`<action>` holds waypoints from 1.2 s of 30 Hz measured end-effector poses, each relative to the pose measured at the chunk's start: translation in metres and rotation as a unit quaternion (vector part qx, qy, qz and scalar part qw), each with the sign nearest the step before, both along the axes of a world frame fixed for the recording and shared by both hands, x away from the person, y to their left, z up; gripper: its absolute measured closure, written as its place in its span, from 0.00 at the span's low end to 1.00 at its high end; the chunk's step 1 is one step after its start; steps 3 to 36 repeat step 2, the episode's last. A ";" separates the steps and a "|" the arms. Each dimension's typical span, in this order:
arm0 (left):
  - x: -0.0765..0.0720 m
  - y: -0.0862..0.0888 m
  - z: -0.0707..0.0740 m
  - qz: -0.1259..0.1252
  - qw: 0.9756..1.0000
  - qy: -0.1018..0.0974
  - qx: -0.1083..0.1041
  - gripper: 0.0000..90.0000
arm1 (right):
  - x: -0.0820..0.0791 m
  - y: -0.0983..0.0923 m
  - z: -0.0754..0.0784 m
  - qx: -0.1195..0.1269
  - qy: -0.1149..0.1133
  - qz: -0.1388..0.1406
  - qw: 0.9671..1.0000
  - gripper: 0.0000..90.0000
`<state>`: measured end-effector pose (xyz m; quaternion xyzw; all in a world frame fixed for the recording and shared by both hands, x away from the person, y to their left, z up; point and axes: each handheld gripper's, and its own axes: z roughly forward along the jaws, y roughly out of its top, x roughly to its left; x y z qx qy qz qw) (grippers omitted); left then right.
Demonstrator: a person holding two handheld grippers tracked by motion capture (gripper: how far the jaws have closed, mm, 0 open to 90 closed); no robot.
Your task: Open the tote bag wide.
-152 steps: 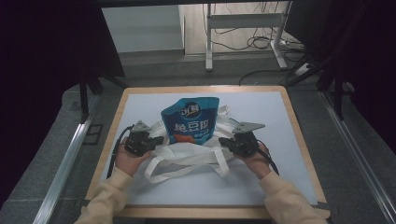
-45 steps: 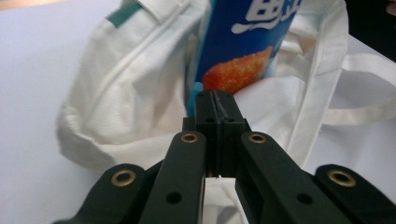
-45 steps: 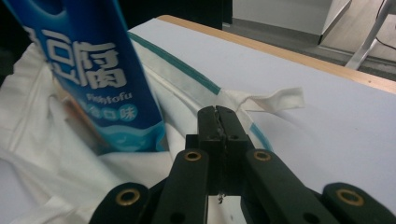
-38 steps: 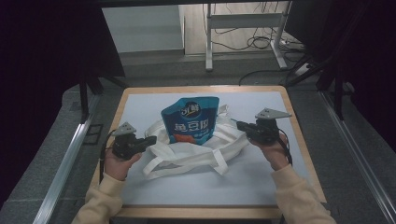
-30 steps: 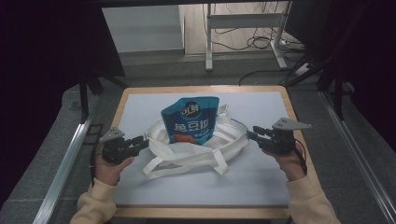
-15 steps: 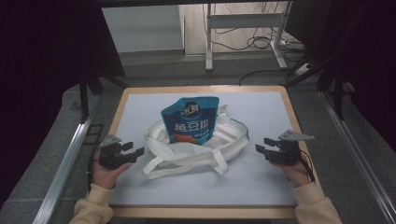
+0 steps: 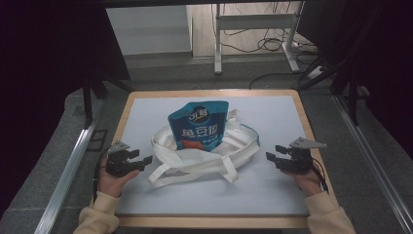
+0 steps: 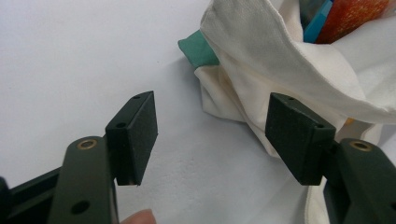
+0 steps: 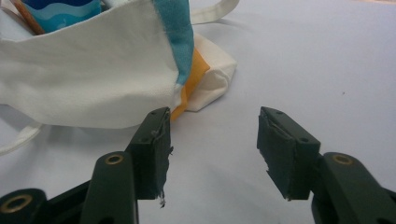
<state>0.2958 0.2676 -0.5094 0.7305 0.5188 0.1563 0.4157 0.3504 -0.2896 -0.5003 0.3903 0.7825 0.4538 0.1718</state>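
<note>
Black rubber pads stand wide apart on the left gripper (image 7: 145, 159), nothing between them, and its jaws have just been opening. The right gripper (image 7: 271, 157) matches it: jaws parted after opening, gripping nothing. Both rest low over the pale blue table mat (image 7: 272, 195), one at each side of the cream-white canvas tote bag (image 7: 209, 156), near it but not touching.

From the left gripper view the bag's cloth (image 8: 261, 60) bunches just past the far pad, clear of it. From the right gripper view a white bag wall with a blue and orange seam (image 9: 184, 51) sits just beyond the near pad.

The blue printed snack pouch (image 7: 198, 126) stands upright inside the bag's open mouth, its top half poking out. The white handles (image 7: 195, 173) trail flat on the mat toward the person.

So the loading looks done: pouch in, bag let go, both hands drawn off. What's left, if anything, is tidying the handles or lifting the bag away.
</note>
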 end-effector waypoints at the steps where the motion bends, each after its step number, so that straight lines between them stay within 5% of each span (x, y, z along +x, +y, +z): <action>1: 0.000 0.000 0.000 0.000 1.000 0.000 0.001 0.37 | 0.000 0.000 0.000 0.000 0.001 -0.001 1.000 0.48; 36: 0.000 0.000 0.000 0.000 1.000 0.000 0.001 0.37 | 0.000 0.001 -0.001 -0.001 0.001 -0.002 1.000 0.48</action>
